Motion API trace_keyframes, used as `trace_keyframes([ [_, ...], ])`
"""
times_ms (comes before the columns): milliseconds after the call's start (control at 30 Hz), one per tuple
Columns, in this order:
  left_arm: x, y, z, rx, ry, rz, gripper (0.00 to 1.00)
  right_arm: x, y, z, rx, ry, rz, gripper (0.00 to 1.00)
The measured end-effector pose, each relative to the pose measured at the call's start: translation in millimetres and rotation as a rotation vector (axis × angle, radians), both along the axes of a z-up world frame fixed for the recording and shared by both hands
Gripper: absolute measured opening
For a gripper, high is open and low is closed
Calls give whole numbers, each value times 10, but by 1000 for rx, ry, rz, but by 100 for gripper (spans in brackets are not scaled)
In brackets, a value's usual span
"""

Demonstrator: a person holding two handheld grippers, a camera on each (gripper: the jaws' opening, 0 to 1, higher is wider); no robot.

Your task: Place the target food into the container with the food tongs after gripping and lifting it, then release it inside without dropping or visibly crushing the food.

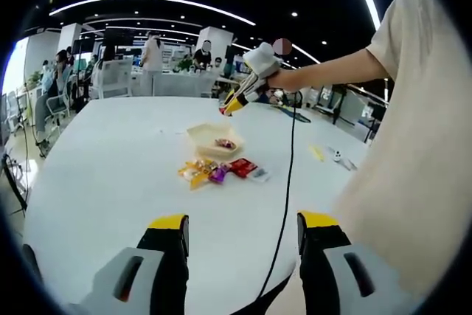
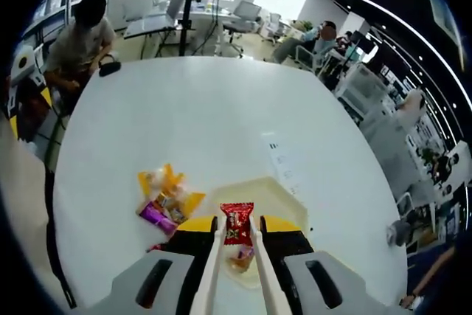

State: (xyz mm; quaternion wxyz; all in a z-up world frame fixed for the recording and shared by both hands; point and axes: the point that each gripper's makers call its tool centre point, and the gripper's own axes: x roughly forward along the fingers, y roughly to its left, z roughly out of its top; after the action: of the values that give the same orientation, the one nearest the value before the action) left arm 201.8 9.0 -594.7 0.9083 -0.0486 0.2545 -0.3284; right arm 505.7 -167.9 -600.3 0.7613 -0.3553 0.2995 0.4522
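In the right gripper view my right gripper (image 2: 237,228) is shut on a pair of cream food tongs (image 2: 213,256). The tong tips pinch a red snack packet (image 2: 237,223) just above a shallow cream container (image 2: 284,191). Another wrapped snack (image 2: 240,258) lies inside it. A pile of yellow, purple and red packets (image 2: 167,201) sits on the white table left of the container. The left gripper view shows my left gripper (image 1: 243,223) open and empty over the near table edge. Farther off are the container (image 1: 210,138), the packet pile (image 1: 217,170) and the raised right gripper (image 1: 237,98).
A black cable (image 1: 286,182) hangs from the right gripper across the table to the near edge. Small items (image 1: 335,156) lie at the table's right. A white strip (image 2: 276,153) lies beyond the container. A person (image 2: 81,35) sits at the far end. Office chairs and desks surround the table.
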Motion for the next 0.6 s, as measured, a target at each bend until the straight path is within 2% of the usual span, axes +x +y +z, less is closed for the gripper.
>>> trace_keyframes([
  [200,15,10,-5,-2,5,6,60,54,-74,-88,1,15,-30,22],
  [600,89,-16,5,-1,4,2,60,93,-100,-79,11,9,-53,22],
])
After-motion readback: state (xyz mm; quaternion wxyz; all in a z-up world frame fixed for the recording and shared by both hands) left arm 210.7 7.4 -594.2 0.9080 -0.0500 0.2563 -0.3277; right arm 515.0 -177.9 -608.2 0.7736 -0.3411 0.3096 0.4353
